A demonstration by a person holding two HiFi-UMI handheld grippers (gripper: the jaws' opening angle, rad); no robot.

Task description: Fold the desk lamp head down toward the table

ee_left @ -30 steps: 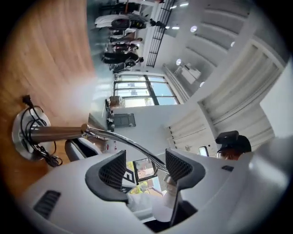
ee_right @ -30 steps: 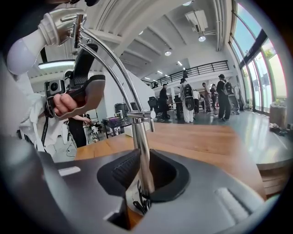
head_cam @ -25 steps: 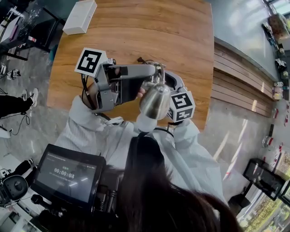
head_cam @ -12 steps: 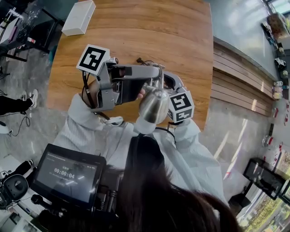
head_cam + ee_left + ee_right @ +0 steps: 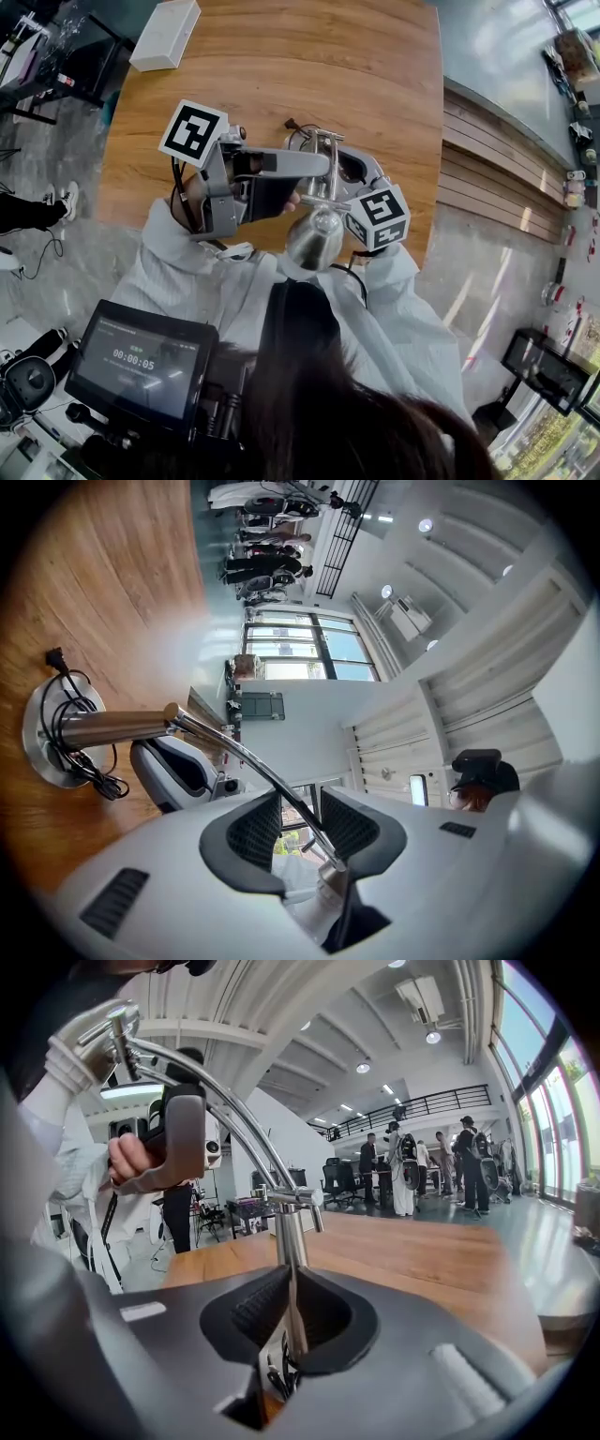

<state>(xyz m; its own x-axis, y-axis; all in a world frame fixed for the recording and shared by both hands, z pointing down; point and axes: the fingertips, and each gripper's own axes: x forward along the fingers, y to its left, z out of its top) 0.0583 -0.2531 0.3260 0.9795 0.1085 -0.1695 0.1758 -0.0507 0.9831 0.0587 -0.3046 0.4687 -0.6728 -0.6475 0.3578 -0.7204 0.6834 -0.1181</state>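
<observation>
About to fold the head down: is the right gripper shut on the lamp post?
Shut on it: pads of the right gripper press the lamp post from both sides.

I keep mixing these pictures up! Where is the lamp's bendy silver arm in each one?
Head view: lamp arm, just above centre.
Left gripper view: slants from middle left to bottom centre.
Right gripper view: curves from centre up to top left.
Shared landmark: wooden table.

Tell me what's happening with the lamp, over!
Right gripper shut on lamp post. Left gripper closing around lamp arm. Lamp head not folded yet. Nothing blocking.
</observation>
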